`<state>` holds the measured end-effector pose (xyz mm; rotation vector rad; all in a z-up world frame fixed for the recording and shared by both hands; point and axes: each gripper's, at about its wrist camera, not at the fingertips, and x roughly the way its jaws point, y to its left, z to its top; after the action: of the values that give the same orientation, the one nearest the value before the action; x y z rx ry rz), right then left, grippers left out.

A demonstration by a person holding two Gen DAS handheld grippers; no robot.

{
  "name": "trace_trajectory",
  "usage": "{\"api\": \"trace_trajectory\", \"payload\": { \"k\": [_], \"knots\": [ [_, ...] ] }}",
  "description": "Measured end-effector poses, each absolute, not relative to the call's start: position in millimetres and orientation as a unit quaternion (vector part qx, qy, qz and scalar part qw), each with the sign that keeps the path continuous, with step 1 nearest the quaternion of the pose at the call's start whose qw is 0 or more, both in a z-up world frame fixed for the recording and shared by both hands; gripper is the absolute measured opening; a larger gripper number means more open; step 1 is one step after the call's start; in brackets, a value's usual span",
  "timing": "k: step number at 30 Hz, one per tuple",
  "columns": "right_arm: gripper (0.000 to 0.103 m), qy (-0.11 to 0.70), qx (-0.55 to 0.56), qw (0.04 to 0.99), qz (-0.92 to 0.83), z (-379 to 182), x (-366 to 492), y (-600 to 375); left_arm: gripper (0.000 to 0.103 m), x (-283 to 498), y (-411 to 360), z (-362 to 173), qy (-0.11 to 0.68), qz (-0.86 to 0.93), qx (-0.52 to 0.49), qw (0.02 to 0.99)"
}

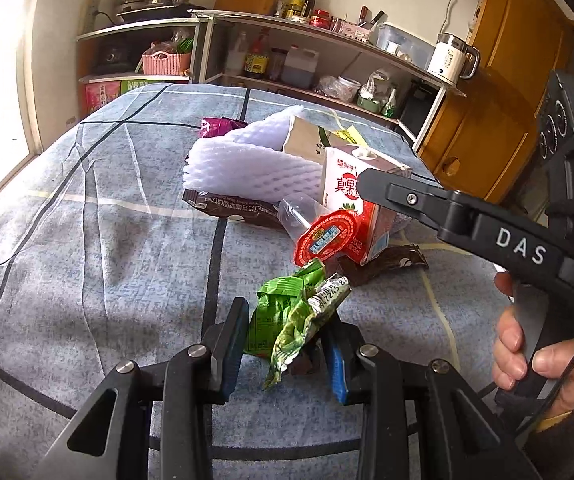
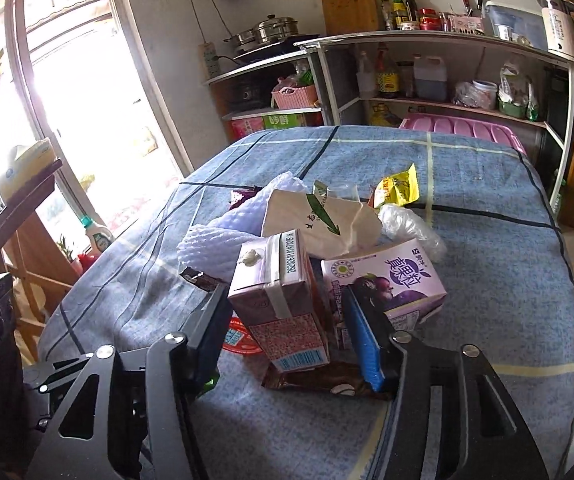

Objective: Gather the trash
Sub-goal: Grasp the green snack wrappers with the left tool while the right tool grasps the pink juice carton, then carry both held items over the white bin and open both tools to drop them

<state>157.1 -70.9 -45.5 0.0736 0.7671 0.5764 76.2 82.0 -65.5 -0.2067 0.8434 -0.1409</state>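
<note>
My left gripper (image 1: 283, 344) is pinched on a crumpled green wrapper (image 1: 287, 316), held just above the blue checked cloth (image 1: 87, 240). My right gripper (image 2: 287, 332) sits half open around a pink strawberry milk carton (image 2: 283, 312) in the trash pile; I cannot tell whether its pads press the carton. A purple carton (image 2: 391, 280) lies just beside it.
</note>
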Motion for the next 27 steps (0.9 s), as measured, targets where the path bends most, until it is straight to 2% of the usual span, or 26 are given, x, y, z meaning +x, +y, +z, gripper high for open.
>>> {"api": "trace_trajectory", "payload": {
  "k": [1, 5, 27],
  "knots": [
    [0.042, 0.370, 0.035, 0.886, 0.278, -47, 157, -71, 0.036, 76, 82, -66, 0.409, -0.067, -0.100, 0.905],
    [0.039, 0.360, 0.042, 0.888, 0.283, -45, 153, -75, 0.036, 74, 79, -62, 0.404, -0.068, -0.094, 0.907],
    [0.039, 0.294, 0.111, 0.914, 0.258, -15, 92, -163, 0.036, 46, 35, -30, 0.321, -0.187, -0.031, 0.928]
  ]
}}
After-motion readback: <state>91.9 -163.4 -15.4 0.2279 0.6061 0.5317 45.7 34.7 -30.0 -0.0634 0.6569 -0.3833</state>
